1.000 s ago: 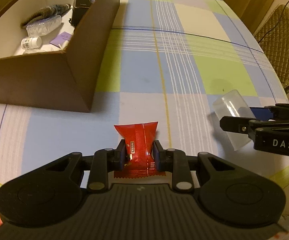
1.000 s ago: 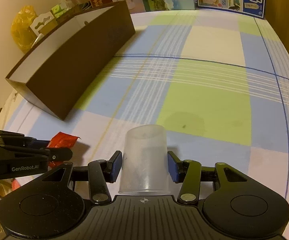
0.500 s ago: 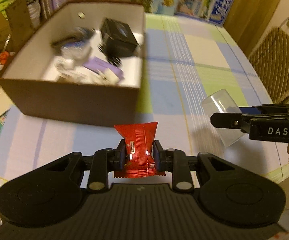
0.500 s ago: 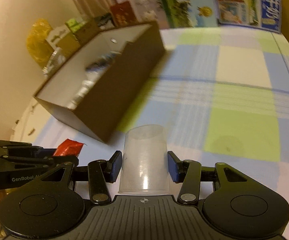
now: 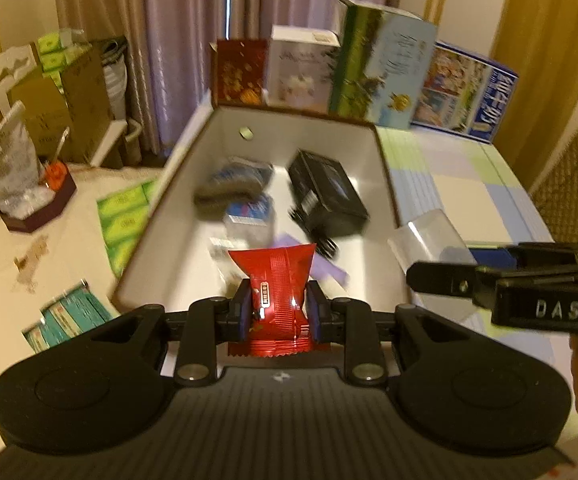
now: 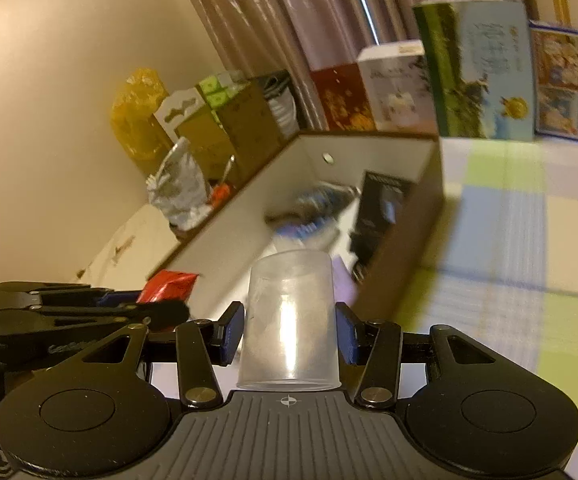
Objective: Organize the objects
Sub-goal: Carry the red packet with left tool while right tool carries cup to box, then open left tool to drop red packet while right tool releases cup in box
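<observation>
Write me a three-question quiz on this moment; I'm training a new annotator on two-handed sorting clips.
1. True or false: the left gripper is empty.
2. What does the right gripper hold? A) a black case B) a clear plastic cup C) a book
3. Fill in: both held items hang near the brown ___ with white inner walls.

Key:
1. False; it is shut on the red packet.
2. B, the clear plastic cup.
3. box, which already holds a black case and other blurred items.

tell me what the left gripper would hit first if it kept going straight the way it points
Probably the clutter in the box: the left gripper, shut on the red packet, points down into it toward the blurred purple item. Depth is unclear.
</observation>
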Motion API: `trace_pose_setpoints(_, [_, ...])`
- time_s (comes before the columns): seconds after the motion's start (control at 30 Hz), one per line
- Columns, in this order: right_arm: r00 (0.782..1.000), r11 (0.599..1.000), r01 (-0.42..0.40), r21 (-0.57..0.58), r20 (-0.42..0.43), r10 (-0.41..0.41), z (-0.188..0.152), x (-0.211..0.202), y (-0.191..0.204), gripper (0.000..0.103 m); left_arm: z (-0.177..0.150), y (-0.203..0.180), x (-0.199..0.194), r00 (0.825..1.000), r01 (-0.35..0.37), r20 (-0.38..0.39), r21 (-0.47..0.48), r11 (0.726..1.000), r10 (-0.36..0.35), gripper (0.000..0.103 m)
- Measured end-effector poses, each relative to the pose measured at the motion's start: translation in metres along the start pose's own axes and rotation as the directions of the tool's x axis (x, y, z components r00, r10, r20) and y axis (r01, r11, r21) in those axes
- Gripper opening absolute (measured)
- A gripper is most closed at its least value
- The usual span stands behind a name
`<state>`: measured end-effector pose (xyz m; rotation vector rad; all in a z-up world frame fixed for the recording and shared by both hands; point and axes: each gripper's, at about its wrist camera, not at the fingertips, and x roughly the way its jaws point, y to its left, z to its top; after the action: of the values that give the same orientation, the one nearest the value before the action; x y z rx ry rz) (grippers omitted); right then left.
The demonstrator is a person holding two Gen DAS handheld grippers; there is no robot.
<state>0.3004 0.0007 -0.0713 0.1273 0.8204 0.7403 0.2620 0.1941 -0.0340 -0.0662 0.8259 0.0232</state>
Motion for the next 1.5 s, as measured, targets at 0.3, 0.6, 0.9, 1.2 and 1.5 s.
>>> trace_pose_setpoints(0.3, [0.999,0.998,0.041,0.045,-0.036,-0.039,0.023,0.060,0.008,0.045,0.033,0.032,0.060,0.997,-0.029,-0.073,0.036,0.999,0.031,0.023])
trace_pose_setpoints(0.6, [0.992,0.992,0.085,0.089,-0.101,-0.076,0.021,0.098,0.005,0.045,0.028,0.047,0.103,0.985,-0.012,-0.170,0.074,0.997,0.025,0.023])
trace_pose_setpoints(0.9, [0.988,0.987,0.101,0.127,-0.132,-0.084,0.017,0.116,0.010,0.045,0.026,0.056,0.116,0.980,0.012,-0.198,0.103,0.995,0.008,0.029])
trace_pose_setpoints(1.2, [0.986,0.981,0.114,0.159,-0.139,-0.092,0.016,0.120,0.012,0.045,0.032,0.061,0.106,0.982,0.023,-0.187,0.122,0.992,0.001,0.056])
trace_pose_setpoints(1.5, [0.987,0.974,0.107,0.199,-0.138,-0.080,0.013,0.127,0.013,0.046,0.040,0.070,0.090,0.987,0.007,-0.160,0.112,0.994,0.011,0.061])
